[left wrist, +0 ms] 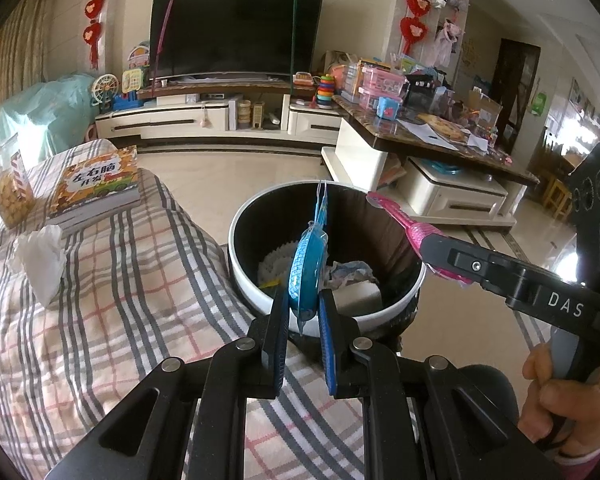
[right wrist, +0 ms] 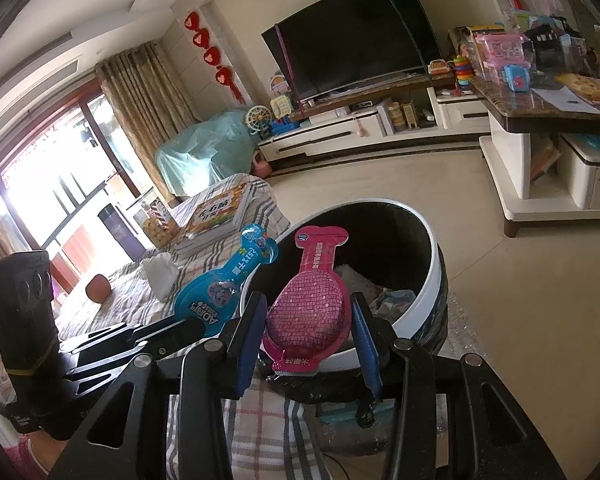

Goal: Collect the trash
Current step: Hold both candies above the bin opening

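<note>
Two snack packets held over the trash bin

Left wrist view: the left gripper (left wrist: 303,312) has its fingers closed on a blue packet (left wrist: 308,270), edge-on above the near rim of the trash bin (left wrist: 242,280); its print is hidden. Right wrist view: the right gripper (right wrist: 306,330) pinches a pink packet (right wrist: 310,308) at the bin's rim, which hides the bin's near wall; open floor (right wrist: 520,300) lies rightward.

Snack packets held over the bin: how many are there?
2: a blue packet in the left tool, a pink packet in the right tool. The bin may hide more.
</note>
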Motion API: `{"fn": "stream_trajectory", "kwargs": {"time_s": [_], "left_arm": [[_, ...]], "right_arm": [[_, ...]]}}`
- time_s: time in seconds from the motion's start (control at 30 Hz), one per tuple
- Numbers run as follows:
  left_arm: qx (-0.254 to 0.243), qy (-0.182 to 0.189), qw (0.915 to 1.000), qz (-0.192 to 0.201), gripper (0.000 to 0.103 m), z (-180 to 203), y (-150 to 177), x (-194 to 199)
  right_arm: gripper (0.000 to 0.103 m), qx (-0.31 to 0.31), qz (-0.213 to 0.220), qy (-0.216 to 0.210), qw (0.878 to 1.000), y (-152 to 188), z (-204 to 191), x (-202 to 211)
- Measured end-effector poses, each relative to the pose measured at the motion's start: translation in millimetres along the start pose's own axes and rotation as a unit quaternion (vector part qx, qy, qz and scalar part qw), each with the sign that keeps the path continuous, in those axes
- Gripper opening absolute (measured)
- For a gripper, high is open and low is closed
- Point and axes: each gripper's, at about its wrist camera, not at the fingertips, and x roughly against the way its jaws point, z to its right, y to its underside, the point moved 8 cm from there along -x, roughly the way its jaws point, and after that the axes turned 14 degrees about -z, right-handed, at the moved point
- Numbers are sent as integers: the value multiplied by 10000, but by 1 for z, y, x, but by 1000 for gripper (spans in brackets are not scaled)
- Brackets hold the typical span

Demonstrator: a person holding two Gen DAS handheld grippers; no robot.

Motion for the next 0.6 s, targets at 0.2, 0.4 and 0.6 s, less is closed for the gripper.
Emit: {"fn": "stream_trajectory", "kwargs": {"time_s": [0.2,0.4,0.6], "left_arm": [[-28,-32,10000,-19,13,1,-5,-6],[-62,-60,10000,-38,13,2,-10,-11],[-87,-95,9999,-41,13,2,-16,-14]], "right_arm": [[43,5,2,21,10000,-2,1,-1],[43,19,-14,54,10000,-9,4,-4],[43,20,-33,86,10000,-17,8,-8]]}}
